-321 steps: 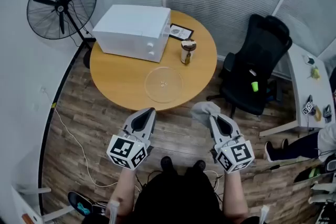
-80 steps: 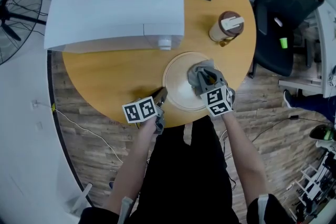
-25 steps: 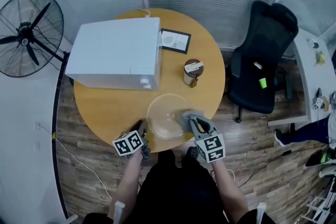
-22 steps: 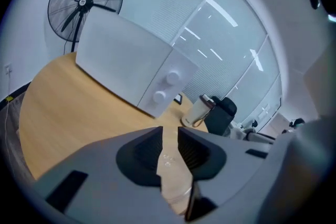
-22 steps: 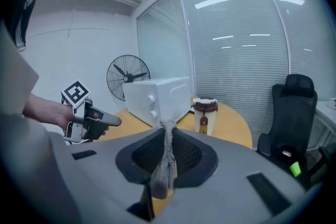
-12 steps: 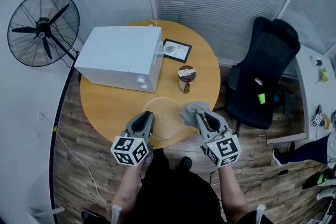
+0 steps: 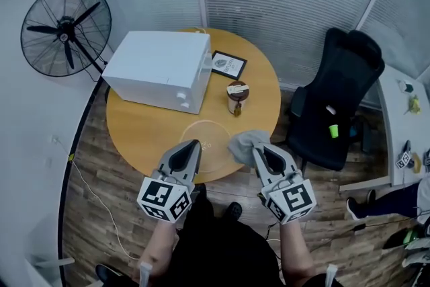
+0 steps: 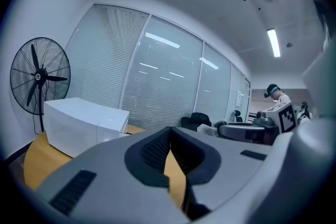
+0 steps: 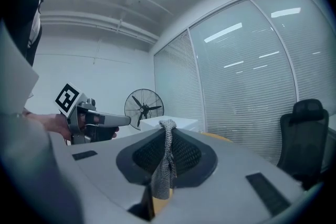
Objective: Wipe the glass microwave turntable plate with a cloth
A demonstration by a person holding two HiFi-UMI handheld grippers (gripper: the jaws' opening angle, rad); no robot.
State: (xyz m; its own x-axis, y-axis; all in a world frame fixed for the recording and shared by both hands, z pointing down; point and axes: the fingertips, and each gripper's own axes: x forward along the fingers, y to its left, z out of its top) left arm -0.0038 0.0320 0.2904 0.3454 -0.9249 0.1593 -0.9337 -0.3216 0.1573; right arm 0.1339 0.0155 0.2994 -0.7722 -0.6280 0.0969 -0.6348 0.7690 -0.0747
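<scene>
The glass plate (image 7: 203,142) is laid flat on the near part of the round desk (image 7: 134,131), near the microwave (image 7: 161,70). A grey cloth (image 7: 243,143) is clamped in the right gripper (image 7: 257,152), at the plate's right rim. The left gripper (image 7: 194,144) is closed on nothing.

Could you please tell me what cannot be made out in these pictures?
Clear glass turntable plate: in the head view, its near rim is hidden by the left tongs and by the grey cloth held in the right tongs; any smears are too small to see.
Same plate, both gripper views: blocked by the tongs' own bodies.
Black-framed card: head view, print too small to read.
White microwave: head view, its inside is not shown.
</scene>
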